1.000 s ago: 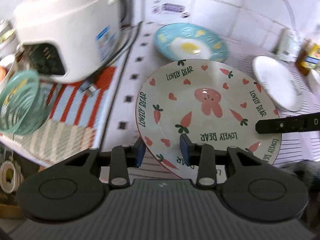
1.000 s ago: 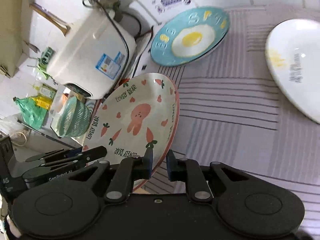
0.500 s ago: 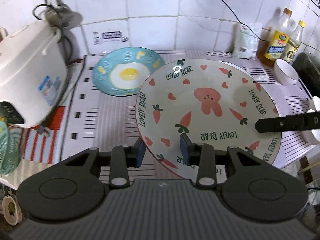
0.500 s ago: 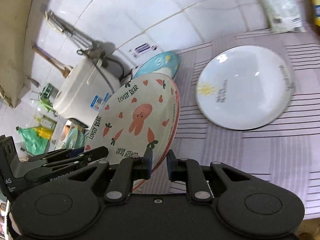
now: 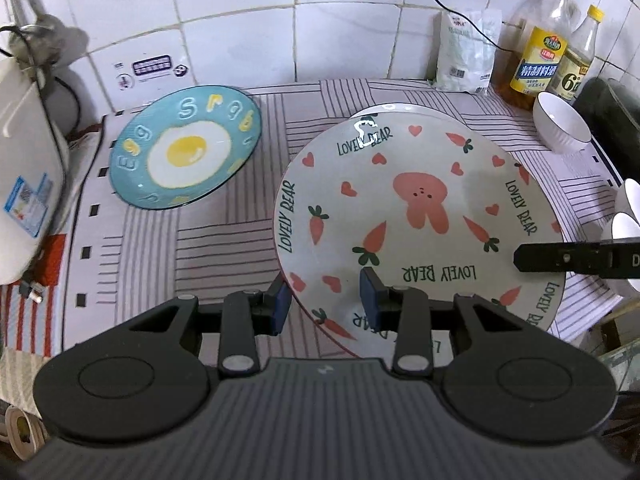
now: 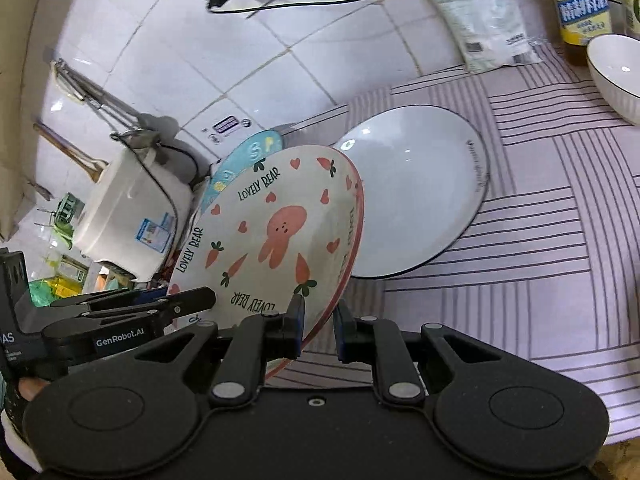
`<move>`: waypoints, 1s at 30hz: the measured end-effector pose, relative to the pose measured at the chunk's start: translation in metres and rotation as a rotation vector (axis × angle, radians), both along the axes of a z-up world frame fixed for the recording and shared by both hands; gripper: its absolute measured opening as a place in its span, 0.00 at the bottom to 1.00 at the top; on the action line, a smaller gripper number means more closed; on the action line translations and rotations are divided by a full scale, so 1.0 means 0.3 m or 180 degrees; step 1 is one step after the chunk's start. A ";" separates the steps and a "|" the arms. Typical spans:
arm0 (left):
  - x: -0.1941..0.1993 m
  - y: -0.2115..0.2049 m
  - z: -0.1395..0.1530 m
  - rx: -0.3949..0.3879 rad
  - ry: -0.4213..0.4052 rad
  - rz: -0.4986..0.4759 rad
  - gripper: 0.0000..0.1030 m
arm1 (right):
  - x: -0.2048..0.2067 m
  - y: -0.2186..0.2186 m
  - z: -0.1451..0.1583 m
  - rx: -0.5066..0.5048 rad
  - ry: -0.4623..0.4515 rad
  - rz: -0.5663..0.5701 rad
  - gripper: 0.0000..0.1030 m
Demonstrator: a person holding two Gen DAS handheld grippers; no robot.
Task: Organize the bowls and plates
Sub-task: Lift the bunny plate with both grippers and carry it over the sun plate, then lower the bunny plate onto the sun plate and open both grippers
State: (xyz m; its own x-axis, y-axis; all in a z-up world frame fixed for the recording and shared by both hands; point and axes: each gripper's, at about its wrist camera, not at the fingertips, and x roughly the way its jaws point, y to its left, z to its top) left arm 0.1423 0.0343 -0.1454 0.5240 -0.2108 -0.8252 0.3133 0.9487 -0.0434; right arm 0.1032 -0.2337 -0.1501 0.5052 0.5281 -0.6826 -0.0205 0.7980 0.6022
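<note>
Both grippers hold the rabbit-and-carrot "Lovely Bear" plate [image 5: 416, 216] above the striped mat. My left gripper [image 5: 324, 300] is shut on its near-left rim. My right gripper [image 6: 318, 326] is shut on its opposite rim, and one of its fingers [image 5: 576, 258] reaches over the plate in the left wrist view. The plate [image 6: 272, 236] hangs tilted over a plain white plate [image 6: 420, 188] on the mat; in the left wrist view only the white plate's far rim [image 5: 384, 107] shows. A blue fried-egg plate [image 5: 184, 148] lies to the left.
A white rice cooker [image 5: 24, 176] stands at the far left. A white bowl [image 5: 562, 122] sits at the back right beside oil bottles [image 5: 538, 60] and a white bag [image 5: 464, 52]. More white bowls [image 5: 626, 216] are at the right edge. The tiled wall is close behind.
Both grippers have carried the rabbit plate rightward, away from the rice cooker and past the blue plate, to above the white plate. Both grips are unchanged.
</note>
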 end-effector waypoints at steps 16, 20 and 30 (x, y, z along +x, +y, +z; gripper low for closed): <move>0.209 -0.167 -0.085 0.0116 0.0150 0.0014 0.34 | 0.089 -0.075 -0.098 -0.0173 -0.0098 -0.0249 0.19; 0.245 -0.203 -0.111 0.0118 0.0207 0.0013 0.34 | 0.109 -0.086 -0.105 -0.0348 -0.0068 -0.0303 0.19; 0.297 -0.252 -0.158 0.0260 0.0387 -0.0016 0.34 | 0.167 -0.048 -0.081 -0.0931 -0.0058 -0.0257 0.20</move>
